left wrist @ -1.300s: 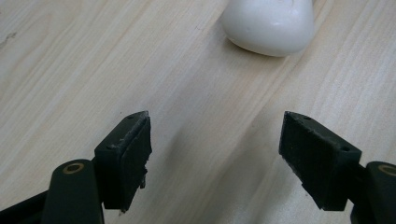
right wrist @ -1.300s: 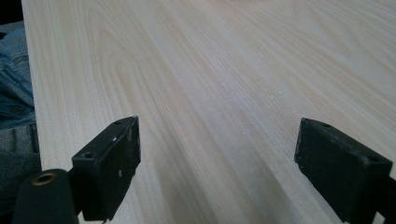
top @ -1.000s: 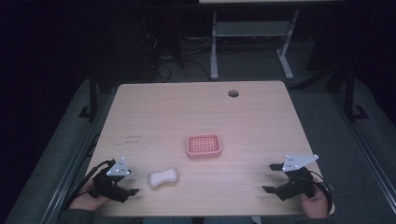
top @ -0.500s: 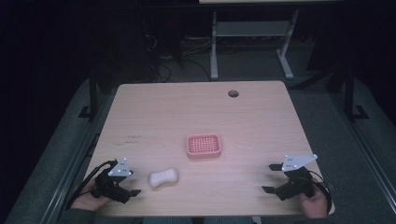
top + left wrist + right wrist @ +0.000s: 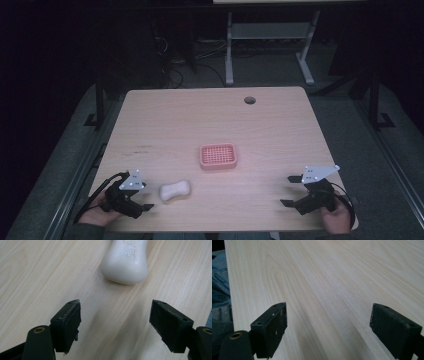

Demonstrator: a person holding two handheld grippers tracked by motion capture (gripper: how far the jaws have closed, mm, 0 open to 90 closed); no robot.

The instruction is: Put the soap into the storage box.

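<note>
White soap bar on counter, just ahead of left tongs, jaws spread, likely lined up for grasp. Pink dish nearby. Right tongs spread, empty, idle.

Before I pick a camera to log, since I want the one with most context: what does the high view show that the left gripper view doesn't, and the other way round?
High view alone: the pink tray, the right tool, both hands and the table's edges. Left gripper view alone: raised lettering on the soap, too cropped to read, and the wide gap between the left tool's pads. Both share: the soap lying on the table just ahead of the open left tool, untouched.
</note>
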